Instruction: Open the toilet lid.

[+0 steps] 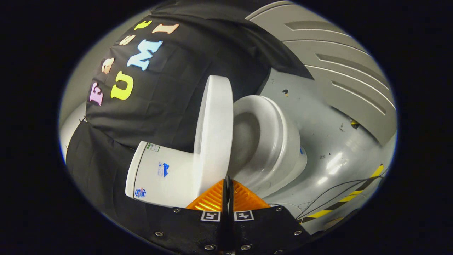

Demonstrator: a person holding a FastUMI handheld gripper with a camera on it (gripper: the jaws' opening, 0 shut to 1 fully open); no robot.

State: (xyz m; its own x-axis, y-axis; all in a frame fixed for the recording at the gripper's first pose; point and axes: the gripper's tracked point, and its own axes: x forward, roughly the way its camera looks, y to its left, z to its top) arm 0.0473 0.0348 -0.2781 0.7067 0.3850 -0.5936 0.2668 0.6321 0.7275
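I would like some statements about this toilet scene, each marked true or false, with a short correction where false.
1. The toilet lid is raised off the seat. True.
2. The gripper has its jaws wide apart. False: the orange jaws are closed together with nothing between them.
3. The lid stands just ahead of the jaws. True.
4. The toilet tank is black. False: it is white.
5. Cables lie on the grey floor. True.
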